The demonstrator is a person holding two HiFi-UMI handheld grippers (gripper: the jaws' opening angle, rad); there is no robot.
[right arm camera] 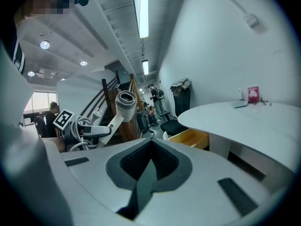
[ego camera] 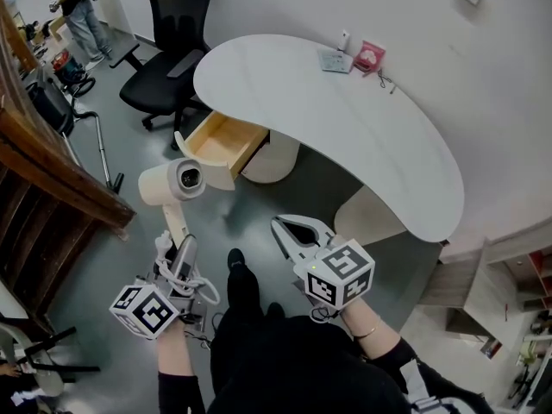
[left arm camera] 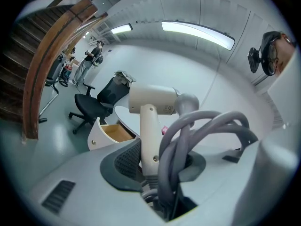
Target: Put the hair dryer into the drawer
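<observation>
The cream hair dryer (ego camera: 172,182) stands upright in the air, its nozzle facing the camera in the head view. My left gripper (ego camera: 178,250) is shut on the handle (left arm camera: 149,140), and the grey coiled cord (left arm camera: 188,145) is bunched at the jaws beside it. The open wooden drawer (ego camera: 222,142) sticks out from under the white desk (ego camera: 345,119), just beyond the dryer; it also shows as the drawer (left arm camera: 115,132) and the drawer (right arm camera: 190,138) in the gripper views. My right gripper (ego camera: 280,225) hangs to the right of the dryer, jaws together with nothing in them (right arm camera: 150,161).
A black office chair (ego camera: 168,59) stands left of the desk, behind the drawer. A wooden stair rail (ego camera: 52,171) runs along the left. A pink box (ego camera: 370,56) and small items lie at the desk's far edge. A person (ego camera: 78,11) stands far back.
</observation>
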